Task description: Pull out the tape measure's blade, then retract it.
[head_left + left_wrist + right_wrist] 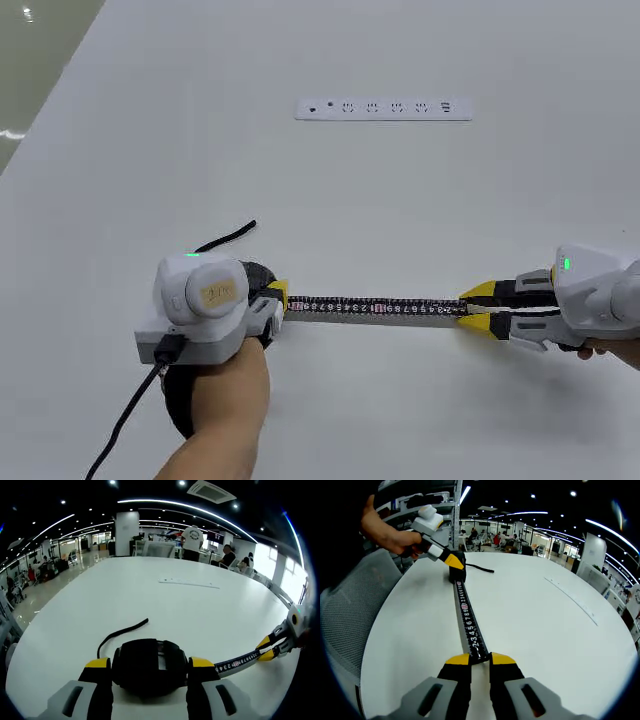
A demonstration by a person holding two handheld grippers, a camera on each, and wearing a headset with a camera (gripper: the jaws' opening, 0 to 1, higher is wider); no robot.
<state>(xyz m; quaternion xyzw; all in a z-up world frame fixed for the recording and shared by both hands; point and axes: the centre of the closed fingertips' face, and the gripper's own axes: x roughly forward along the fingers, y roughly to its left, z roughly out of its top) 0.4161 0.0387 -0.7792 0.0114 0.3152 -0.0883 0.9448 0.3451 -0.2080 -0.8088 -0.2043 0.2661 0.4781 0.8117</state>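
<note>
Your left gripper (275,297) is clamped on the black tape measure (149,667), its yellow-tipped jaws pressing the case's two sides, down near the white table (400,200). A black strap (228,237) curls away beside the case. The blade (375,306) runs straight out to your right gripper (480,659), whose jaws are pinched nearly together on the blade's end. Farther back, well apart, lies a white power strip (383,109).

On the desk (420,220) the tape case (149,666) sits left, its blade (375,306) stretching right; a power strip (384,108) lies behind.
</note>
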